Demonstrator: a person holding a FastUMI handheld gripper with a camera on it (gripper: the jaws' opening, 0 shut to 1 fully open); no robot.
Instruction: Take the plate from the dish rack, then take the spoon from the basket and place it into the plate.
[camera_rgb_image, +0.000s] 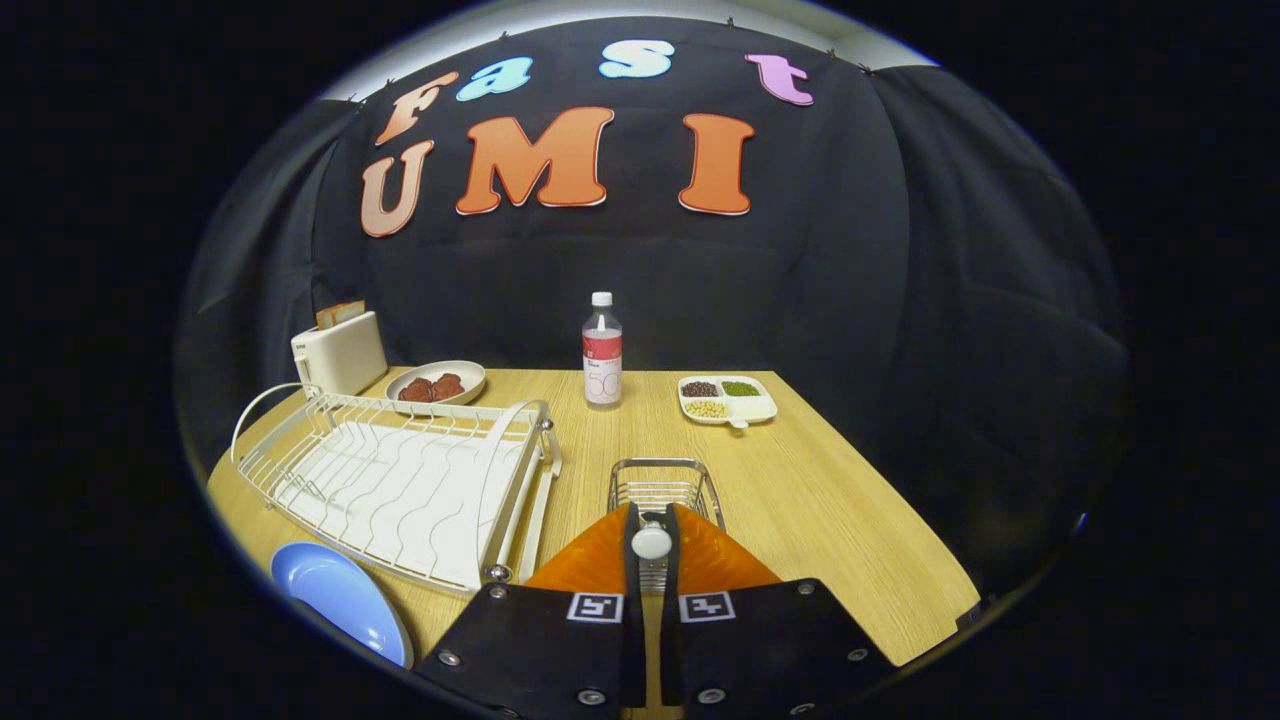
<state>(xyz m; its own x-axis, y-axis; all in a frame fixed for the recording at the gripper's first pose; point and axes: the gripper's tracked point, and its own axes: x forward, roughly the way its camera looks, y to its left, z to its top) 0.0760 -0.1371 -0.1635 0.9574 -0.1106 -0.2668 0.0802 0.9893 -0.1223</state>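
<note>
Clamping my gripper (651, 545) on the spoon (651, 541) over the basket (660, 482), I had the dish rack (400, 480) left, plate (340, 598) nearer.

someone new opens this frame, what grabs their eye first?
Probably the claw, its fingers nearly closed around a small white rounded piece, likely the spoon's handle end, right over the wire basket. Next, the blue plate lying flat on the table, on the near side of the empty white dish rack. Farther back, a water bottle stands upright mid-table.
</note>
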